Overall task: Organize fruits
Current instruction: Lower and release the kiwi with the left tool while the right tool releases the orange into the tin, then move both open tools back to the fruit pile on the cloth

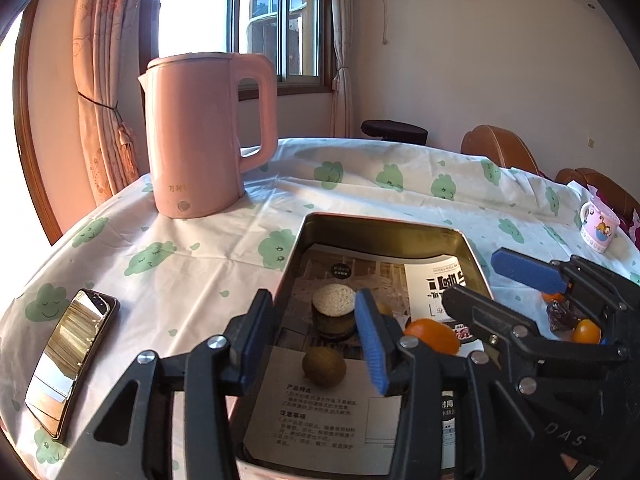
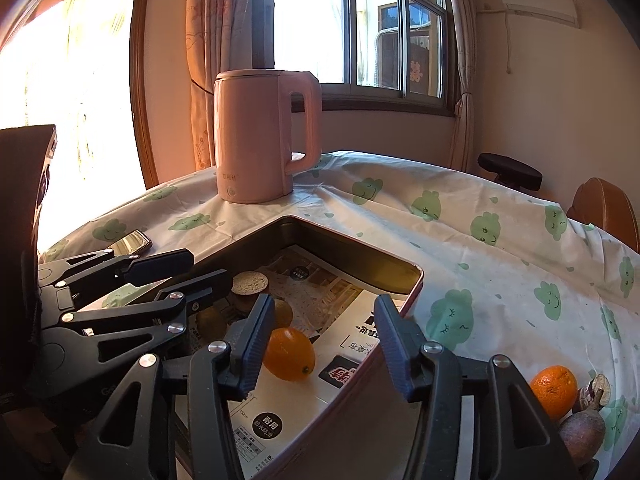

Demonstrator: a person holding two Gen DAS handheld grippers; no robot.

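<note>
Both tools hang over the metal tin (image 1: 472, 252) at lower centre of each frame. The left tool (image 1: 316, 344) is spread, a brown-green fruit (image 1: 324, 366) lying loose on the paper below. The right tool (image 2: 326, 344) is spread too, the orange kumquat (image 2: 289, 354) just beside its left finger (apparently touching it, not pinched). More fruit (image 2: 554, 392) sits on the surface at lower right

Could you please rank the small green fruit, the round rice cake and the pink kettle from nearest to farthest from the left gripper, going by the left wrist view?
From the left gripper:
1. Small green fruit, in the tin, right between the open fingers.
2. Round rice cake, deeper in the tin, just beyond the fingertips.
3. Pink kettle, on the tablecloth past the tin, far left.
</note>
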